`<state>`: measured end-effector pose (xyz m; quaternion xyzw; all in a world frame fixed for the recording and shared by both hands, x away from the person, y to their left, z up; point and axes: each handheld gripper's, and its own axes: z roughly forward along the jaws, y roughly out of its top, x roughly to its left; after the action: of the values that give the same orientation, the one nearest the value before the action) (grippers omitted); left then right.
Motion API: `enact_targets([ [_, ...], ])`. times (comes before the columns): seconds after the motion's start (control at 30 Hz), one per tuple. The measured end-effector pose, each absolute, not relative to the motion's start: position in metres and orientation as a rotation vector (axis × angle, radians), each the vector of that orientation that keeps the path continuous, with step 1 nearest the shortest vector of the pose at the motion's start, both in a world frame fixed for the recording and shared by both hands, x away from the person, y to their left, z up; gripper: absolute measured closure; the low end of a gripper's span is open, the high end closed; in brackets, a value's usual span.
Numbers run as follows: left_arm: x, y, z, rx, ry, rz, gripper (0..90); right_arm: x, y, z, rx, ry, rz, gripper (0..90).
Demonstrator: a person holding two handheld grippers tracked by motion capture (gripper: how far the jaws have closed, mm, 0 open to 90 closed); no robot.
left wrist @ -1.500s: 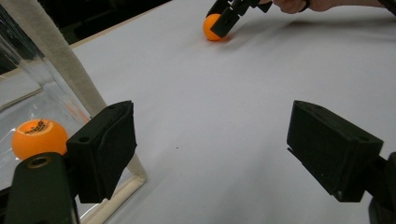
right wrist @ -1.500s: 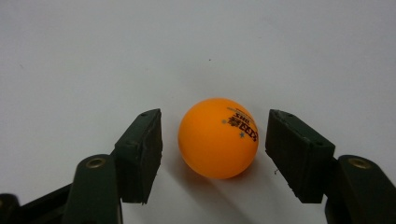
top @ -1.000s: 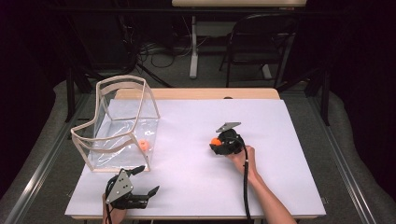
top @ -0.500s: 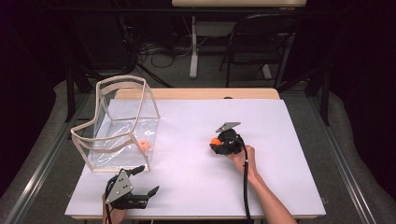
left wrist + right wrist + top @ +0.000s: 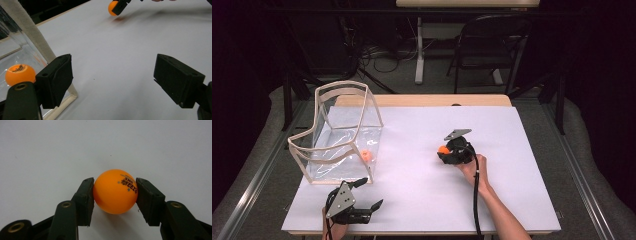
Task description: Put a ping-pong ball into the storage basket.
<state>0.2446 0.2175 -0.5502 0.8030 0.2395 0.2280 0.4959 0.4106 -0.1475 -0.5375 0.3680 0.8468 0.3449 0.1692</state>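
on the white desk [image 5: 422, 190], right of the middle, the right tool [image 5: 447, 151] lies low with its jaws pressed onto an orange ball [image 5: 115, 191], one pad on either side of it. in the right gripper view the ball sits squarely between the two black pads, its printed mark turned up and to the right, and its shadow falls on the desk just below it. the right hand [image 5: 471, 167] holds the tool from behind, the forearm running in from the lower edge of the high view and slanting up and to the left, the cable trailing along it. the tool's grey plate tilts upward above the ball.

the left tool [image 5: 363, 194] rests near the front edge of the desk, just in front of a clear box [image 5: 337, 137] with a pale frame. its jaws are spread wide with nothing between them, pointing across the desk toward the right tool, which shows far off in the left gripper view. a second orange ball [image 5: 366, 156] lies inside the clear box, near its front right corner, well apart from the first ball.
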Motion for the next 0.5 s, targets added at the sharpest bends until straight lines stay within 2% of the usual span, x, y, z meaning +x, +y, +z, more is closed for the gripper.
enact_targets([
  [0.5,0.244,0.217,-0.550,1.945,0.577,0.555,15.7,0.404,-0.145,-0.525,1.013,2.391,0.997,50.8],
])
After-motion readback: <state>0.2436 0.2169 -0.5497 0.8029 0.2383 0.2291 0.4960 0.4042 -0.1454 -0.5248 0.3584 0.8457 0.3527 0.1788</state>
